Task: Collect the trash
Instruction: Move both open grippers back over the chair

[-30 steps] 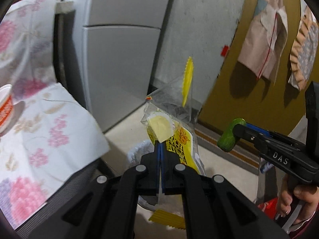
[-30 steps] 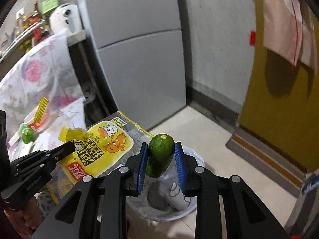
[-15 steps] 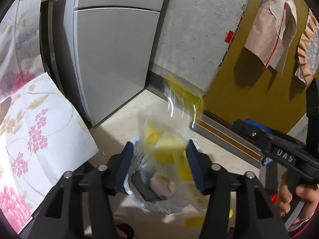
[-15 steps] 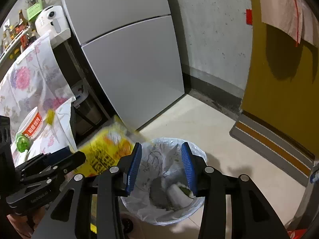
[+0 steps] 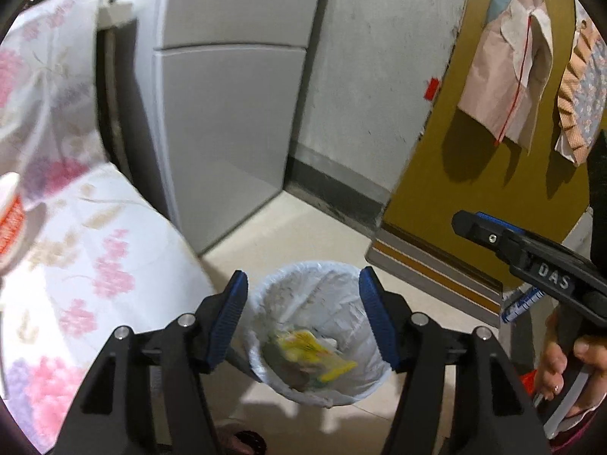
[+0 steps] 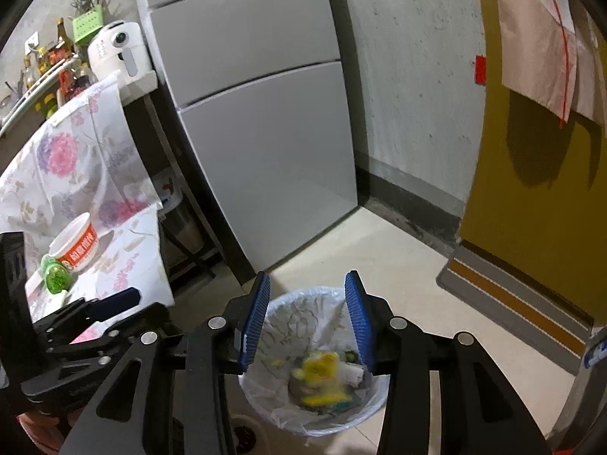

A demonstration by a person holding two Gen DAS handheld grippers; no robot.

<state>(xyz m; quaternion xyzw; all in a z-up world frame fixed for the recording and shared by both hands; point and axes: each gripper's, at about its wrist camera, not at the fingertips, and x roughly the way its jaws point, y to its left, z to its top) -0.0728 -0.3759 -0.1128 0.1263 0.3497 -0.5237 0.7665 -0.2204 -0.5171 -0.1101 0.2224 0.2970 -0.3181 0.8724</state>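
My left gripper (image 5: 303, 313) has its blue pads spread wide with nothing between them, and my right gripper (image 6: 309, 322) is spread the same way, also empty. Both hang over the bin (image 5: 265, 295), which sits on the floor straight below and ahead of the fingertips, lined with a white bag. The yellow wrapper (image 5: 315, 352) lies inside it on the other rubbish; from the right tool it shows as a blurred yellow patch (image 6: 320, 373), with a bit of something green (image 6: 351, 356) just beside it under my right pad. To the right of my left tool, the right gripper's finger (image 5: 531, 254) reaches in from the side, my hand (image 5: 569, 371) on its handle below. To the left of both tools is the table under a flowered cloth (image 6: 87, 174); on it stand an orange-and-white cup (image 6: 76, 242) and a green bottle (image 6: 57, 275) touching it. Past the bin, ahead and left, stands the grey fridge (image 6: 265, 132), and nothing lies between my pads and the bin's mouth. Ahead to the right is a concrete wall (image 5: 379, 76), then a mustard door (image 6: 531, 208) with cloth bags (image 5: 504, 76) hanging on it and a striped mat (image 6: 512, 299) at its foot.
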